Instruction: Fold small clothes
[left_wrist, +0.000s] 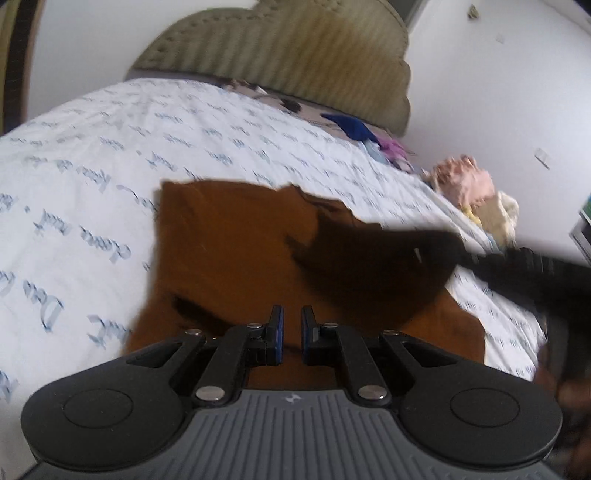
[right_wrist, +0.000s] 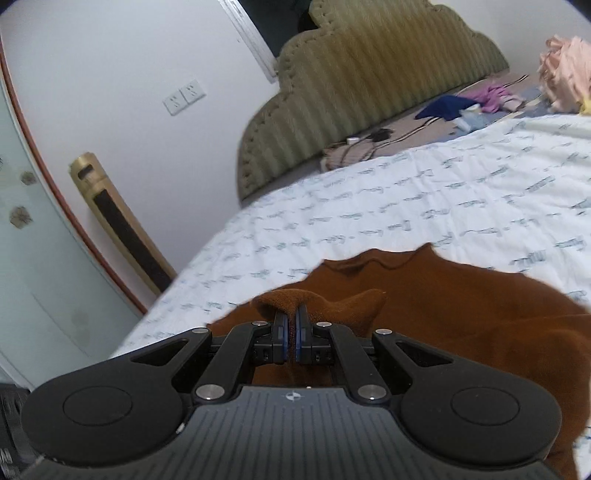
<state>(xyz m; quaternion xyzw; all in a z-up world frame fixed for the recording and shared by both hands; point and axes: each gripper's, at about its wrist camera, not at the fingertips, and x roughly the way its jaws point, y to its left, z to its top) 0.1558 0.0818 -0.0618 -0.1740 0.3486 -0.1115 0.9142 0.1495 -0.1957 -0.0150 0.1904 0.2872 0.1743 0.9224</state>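
Note:
A brown garment (left_wrist: 229, 251) lies spread on the white printed bedsheet (left_wrist: 92, 155). My left gripper (left_wrist: 291, 317) is low over its near edge, jaws nearly closed, and brown fabric fills the narrow gap between them. In the right wrist view, my right gripper (right_wrist: 291, 314) is shut on a raised fold of the same brown garment (right_wrist: 461, 314), which bunches over the fingertips (right_wrist: 280, 321). From the left wrist view that lifted flap looks like a dark, blurred shape (left_wrist: 369, 258) at the right, over the garment.
A padded olive headboard (right_wrist: 369, 81) stands at the far end of the bed. Loose clothes lie there: a blue piece (right_wrist: 447, 105), purple pieces (right_wrist: 491, 96) and a pink bundle (left_wrist: 465, 181). A gold stand (right_wrist: 122, 221) leans by the wall at the left.

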